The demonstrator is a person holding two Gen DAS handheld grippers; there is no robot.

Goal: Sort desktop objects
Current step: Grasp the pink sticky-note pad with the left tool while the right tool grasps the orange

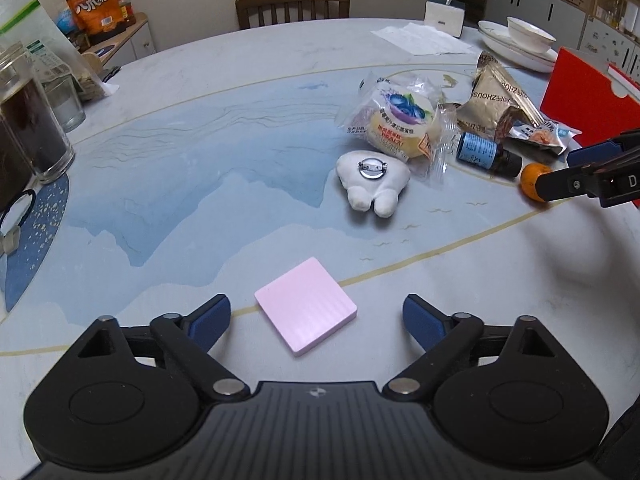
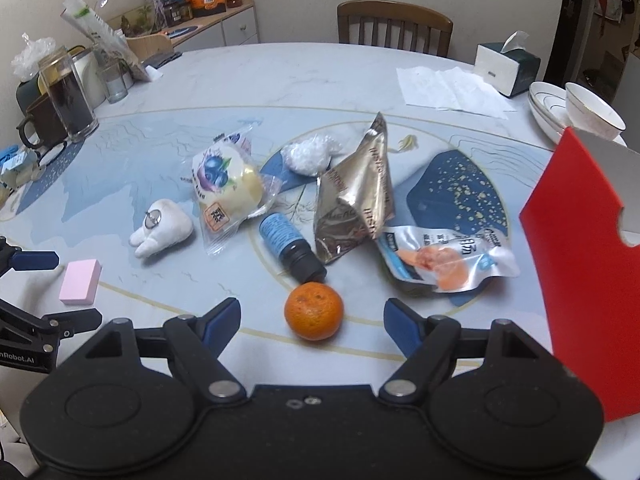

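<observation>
Both hand-held grippers stand wide, holding nothing: the left hand-held gripper straddles the pink block lying flat on the desk, the right hand-held gripper frames the tangerine, apparently each lined up for its own pick.

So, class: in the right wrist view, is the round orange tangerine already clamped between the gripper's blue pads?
No: the round orange tangerine lies on the table between the right gripper's open pads, untouched.
</observation>
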